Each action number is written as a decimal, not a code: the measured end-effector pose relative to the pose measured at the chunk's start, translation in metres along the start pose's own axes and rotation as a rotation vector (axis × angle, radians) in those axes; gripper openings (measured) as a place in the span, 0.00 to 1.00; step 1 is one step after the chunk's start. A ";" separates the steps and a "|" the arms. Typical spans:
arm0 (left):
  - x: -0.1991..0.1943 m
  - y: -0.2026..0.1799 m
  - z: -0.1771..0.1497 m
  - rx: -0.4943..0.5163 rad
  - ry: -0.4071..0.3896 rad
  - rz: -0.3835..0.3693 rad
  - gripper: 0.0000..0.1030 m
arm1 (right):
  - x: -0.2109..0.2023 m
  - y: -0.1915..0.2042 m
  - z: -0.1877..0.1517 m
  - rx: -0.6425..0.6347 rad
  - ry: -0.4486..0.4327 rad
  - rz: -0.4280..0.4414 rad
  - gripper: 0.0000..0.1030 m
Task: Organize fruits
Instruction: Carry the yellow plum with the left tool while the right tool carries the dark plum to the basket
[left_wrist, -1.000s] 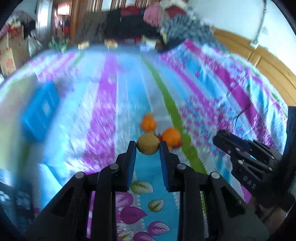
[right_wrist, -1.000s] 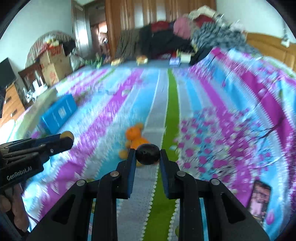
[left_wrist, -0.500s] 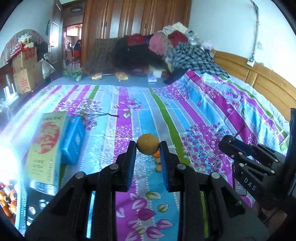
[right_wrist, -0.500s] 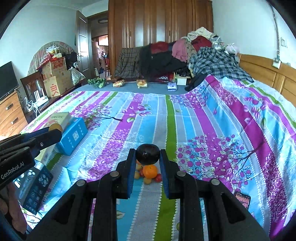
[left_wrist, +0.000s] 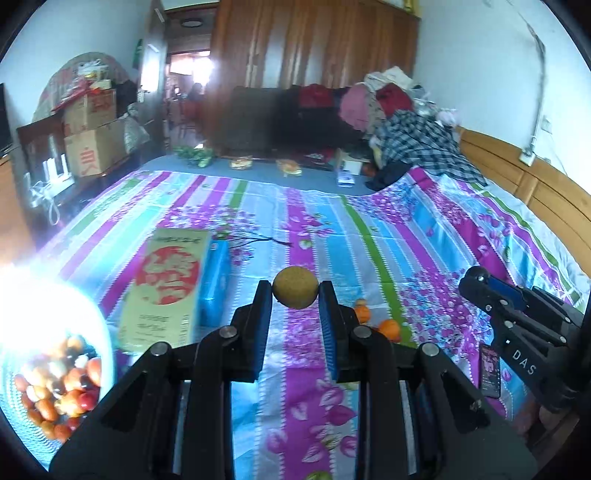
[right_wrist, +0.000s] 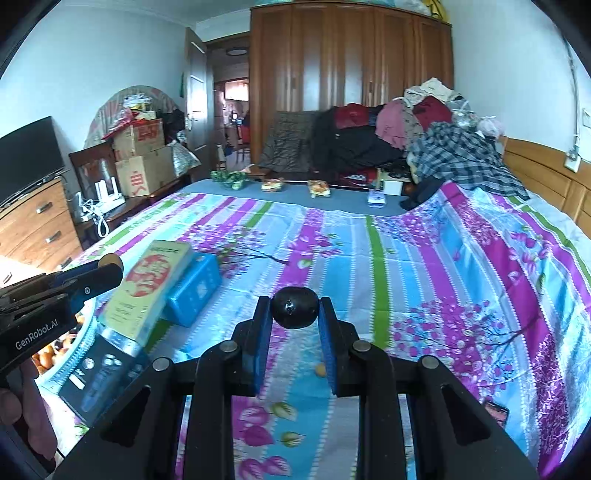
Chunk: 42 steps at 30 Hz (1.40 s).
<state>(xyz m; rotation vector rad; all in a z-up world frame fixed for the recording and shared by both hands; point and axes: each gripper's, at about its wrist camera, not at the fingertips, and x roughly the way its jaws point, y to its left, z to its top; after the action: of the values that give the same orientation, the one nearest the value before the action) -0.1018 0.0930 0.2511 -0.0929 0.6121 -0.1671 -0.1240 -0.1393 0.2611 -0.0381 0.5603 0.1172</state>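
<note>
Left gripper (left_wrist: 295, 291) clenched on tan fruit (left_wrist: 295, 287); right gripper (right_wrist: 294, 313) on dark fruit (right_wrist: 294, 312), both aloft over bed (right_wrist: 424, 258). Best carried level leftward, released low over fruit bowl (left_wrist: 105, 343).

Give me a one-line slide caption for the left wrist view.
Left gripper holding a round tan fruit above the floral bedspread, fruit bowl at lower left.

On the bedspread (left_wrist: 369, 236), the flat carton (left_wrist: 166, 288) lies beside the box (left_wrist: 216, 280) at 10 o'clock, the bowl (left_wrist: 107, 332) of fruit at 8 o'clock.
</note>
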 end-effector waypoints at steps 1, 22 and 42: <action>-0.002 0.007 0.000 -0.008 0.001 0.013 0.25 | 0.000 0.006 0.002 -0.004 0.001 0.007 0.27; -0.061 0.162 -0.006 -0.202 -0.027 0.249 0.25 | 0.026 0.153 0.038 -0.095 0.020 0.217 0.27; -0.095 0.275 -0.043 -0.388 0.034 0.412 0.25 | 0.061 0.304 0.040 -0.230 0.165 0.445 0.27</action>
<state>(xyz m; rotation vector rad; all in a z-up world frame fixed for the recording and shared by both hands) -0.1673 0.3793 0.2323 -0.3360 0.6790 0.3520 -0.0882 0.1714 0.2612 -0.1476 0.7118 0.6160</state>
